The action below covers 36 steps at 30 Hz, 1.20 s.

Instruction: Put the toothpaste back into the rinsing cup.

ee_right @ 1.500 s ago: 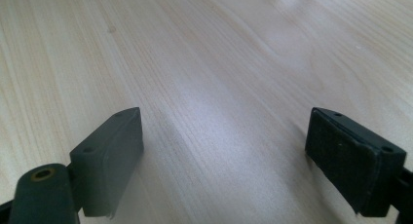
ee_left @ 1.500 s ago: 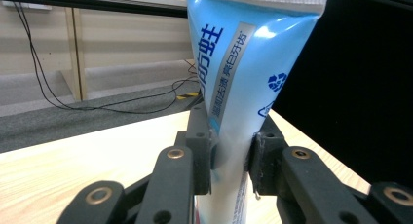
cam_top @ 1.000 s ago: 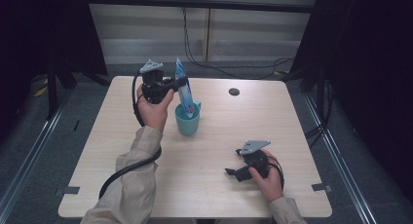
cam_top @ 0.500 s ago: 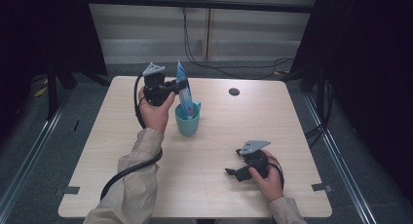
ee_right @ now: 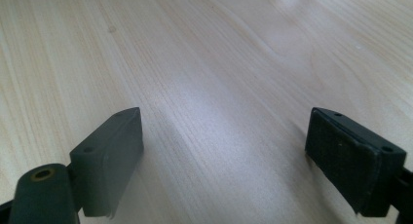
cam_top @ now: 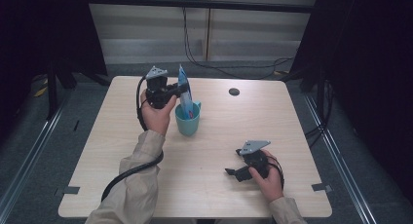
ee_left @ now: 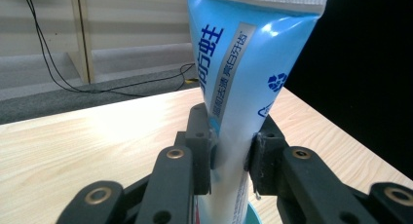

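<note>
Close to me, my right gripper point(cam_top: 233, 173) lies low on the pale wooden table point(cam_top: 292, 126), jaws spread wide with nothing between them. I think it is just waiting there, out of the way.

Farther out, my left gripper point(cam_top: 181, 90) is squeezed tight on a tall blue and white toothpaste tube point(ee_left: 243, 63), pinching it low on its body so the flat crimped end points up. The tube's bottom goes down into a small teal plastic cup point(cam_top: 188, 119) with a handle, which stands on the table just beside my left hand point(cam_top: 157, 114). I hold it upright so it can stand in the cup (I can't see if it touches the bottom).

A little dark round thing point(cam_top: 234, 91) sits near the far edge. Past the table are grey floor, a pale wall with black cables point(cam_top: 195, 58), and dark curtains on both sides
</note>
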Each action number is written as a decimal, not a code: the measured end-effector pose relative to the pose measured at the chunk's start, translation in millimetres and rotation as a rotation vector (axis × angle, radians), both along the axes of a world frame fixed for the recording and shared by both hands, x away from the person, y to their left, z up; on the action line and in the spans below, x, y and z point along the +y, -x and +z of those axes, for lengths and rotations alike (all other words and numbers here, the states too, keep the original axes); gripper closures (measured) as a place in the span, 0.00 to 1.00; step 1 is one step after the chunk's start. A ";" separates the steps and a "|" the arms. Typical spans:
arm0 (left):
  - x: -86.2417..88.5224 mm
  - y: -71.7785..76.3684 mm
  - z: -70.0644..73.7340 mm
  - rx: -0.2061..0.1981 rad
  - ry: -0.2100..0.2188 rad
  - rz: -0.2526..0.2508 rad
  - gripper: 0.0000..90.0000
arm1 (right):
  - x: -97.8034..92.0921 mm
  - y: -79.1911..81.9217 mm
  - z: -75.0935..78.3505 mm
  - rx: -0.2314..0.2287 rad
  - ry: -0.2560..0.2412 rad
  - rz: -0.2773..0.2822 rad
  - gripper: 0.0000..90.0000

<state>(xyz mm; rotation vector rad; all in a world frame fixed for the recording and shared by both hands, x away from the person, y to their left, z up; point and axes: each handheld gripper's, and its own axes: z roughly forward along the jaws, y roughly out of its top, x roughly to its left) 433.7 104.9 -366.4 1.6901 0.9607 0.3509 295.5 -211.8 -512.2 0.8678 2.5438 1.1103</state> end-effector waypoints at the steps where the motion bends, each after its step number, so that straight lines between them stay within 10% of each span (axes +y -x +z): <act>1: 0.3 -0.3 -0.9 0.000 -0.005 0.000 0.82 | 0.0 0.0 0.0 0.000 0.000 0.000 0.15; 36: -2.8 2.3 -23.4 0.030 -0.022 0.001 0.82 | -0.1 0.0 0.1 0.001 0.001 0.001 0.15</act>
